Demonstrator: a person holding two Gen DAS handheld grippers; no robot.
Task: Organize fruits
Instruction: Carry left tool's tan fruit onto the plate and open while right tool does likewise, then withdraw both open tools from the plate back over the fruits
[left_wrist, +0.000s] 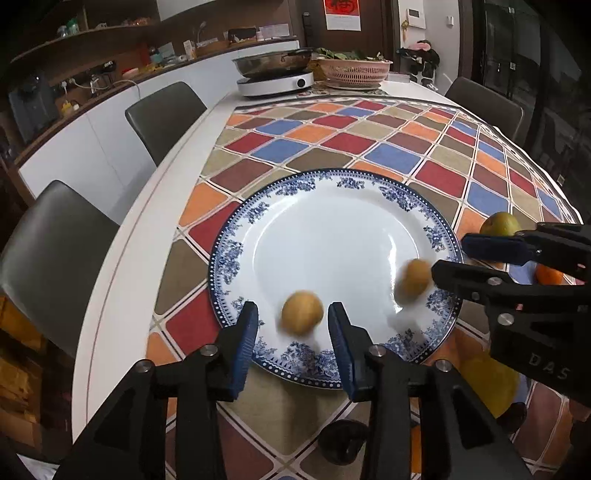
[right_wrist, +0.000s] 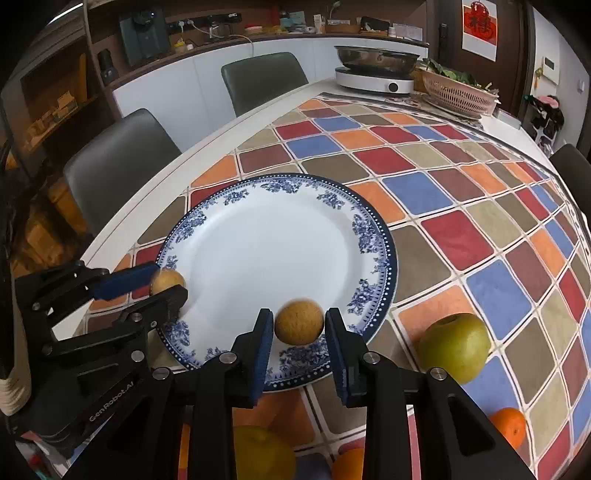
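Left wrist view: blue-and-white plate (left_wrist: 236, 254) on a checked tablecloth (left_wrist: 332, 140); contents, two small round tan fruits, both blurred. First fruit (left_wrist: 302, 313) sits on the plate's near rim, between the blue pads of the left gripper (left_wrist: 293, 314), whose jaws stand apart with a gap on either side of it. Second fruit (left_wrist: 413, 281) lies toward the plate's right edge, beside the tip of the right gripper (left_wrist: 448, 258). Both fruits near-spherical; no long axis or stem direction can be told.

Right wrist view: same plate (right_wrist: 280, 236). Second fruit (right_wrist: 299, 322) sits between the right gripper (right_wrist: 299, 325) pads, which are spread, the left pad almost touching it and a gap at the right pad. First fruit (right_wrist: 167, 282) appears at the plate's left rim, between the left gripper (right_wrist: 168, 286) fingers.

Shown clearly here only, off the plate on the cloth: a green pear-like fruit (right_wrist: 455, 347), dimpled end up, just right of the plate; an orange (right_wrist: 509, 426) nearer; a yellow fruit (right_wrist: 264, 456) and another orange fruit (right_wrist: 349, 465) under the gripper. The left wrist view catches only parts of these.

Far end of table: pink basket (right_wrist: 458, 96) holding leafy greens (right_wrist: 448, 74); metal pan (right_wrist: 375, 59) on a white cooker (right_wrist: 373, 84).
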